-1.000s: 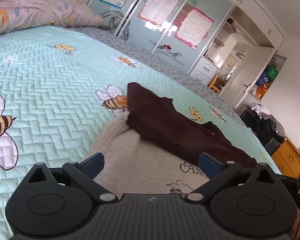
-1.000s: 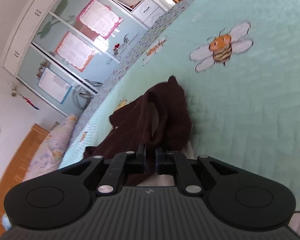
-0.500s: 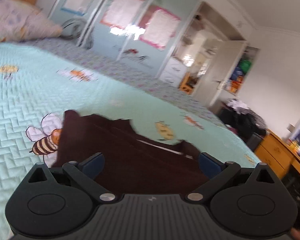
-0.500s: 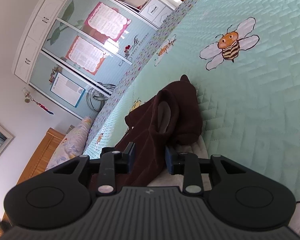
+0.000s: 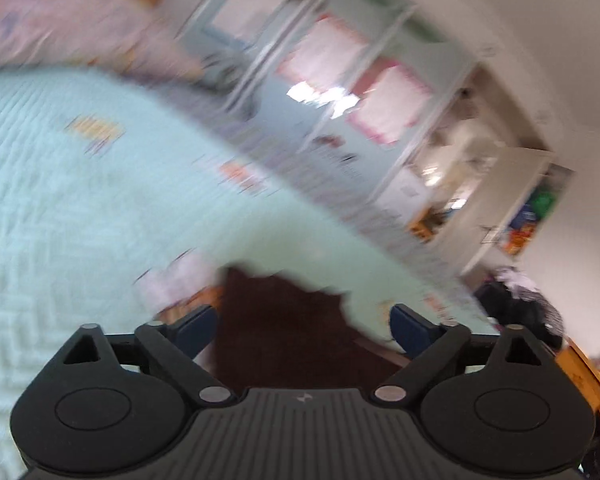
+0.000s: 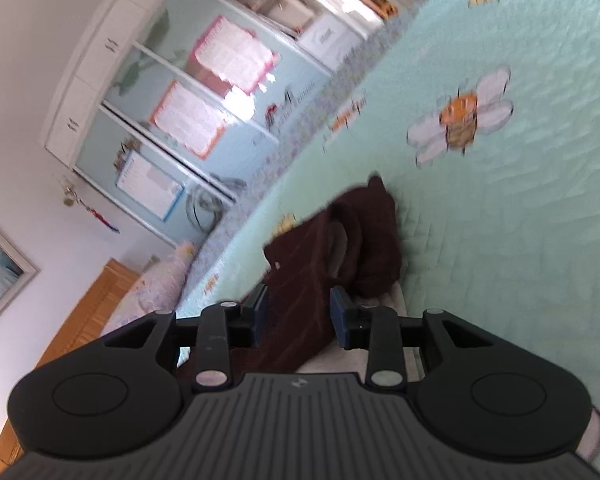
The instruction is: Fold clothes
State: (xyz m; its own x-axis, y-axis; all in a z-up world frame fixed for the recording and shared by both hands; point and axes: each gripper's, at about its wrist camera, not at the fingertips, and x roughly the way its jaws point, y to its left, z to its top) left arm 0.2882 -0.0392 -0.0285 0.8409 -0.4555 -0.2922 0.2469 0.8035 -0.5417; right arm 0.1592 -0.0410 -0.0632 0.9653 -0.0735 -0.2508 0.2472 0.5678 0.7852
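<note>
A dark brown garment [image 6: 364, 240] lies crumpled on the mint bee-print bedspread [image 6: 500, 220], on top of a cream garment [image 6: 394, 300]. A strip of the brown cloth runs between the fingers of my right gripper [image 6: 298, 316], whose jaws are opening; the pads stand a little off the cloth. The left wrist view is blurred by motion. There my left gripper [image 5: 302, 330] is open wide just above the brown garment [image 5: 276, 300], with nothing pinched.
The bedspread [image 5: 60, 208] stretches far to the left. A floral pillow [image 6: 160, 288] and a wooden headboard [image 6: 88, 320] mark the bed's head. A wardrobe with pink posters [image 6: 204, 92] lines the far side. An orange dresser [image 5: 588, 380] stands at the right.
My right gripper, shut on the brown cloth a second ago, has parted its jaws and lifted slightly. The left gripper, still open, has swung from over the cream garment to over the brown one.
</note>
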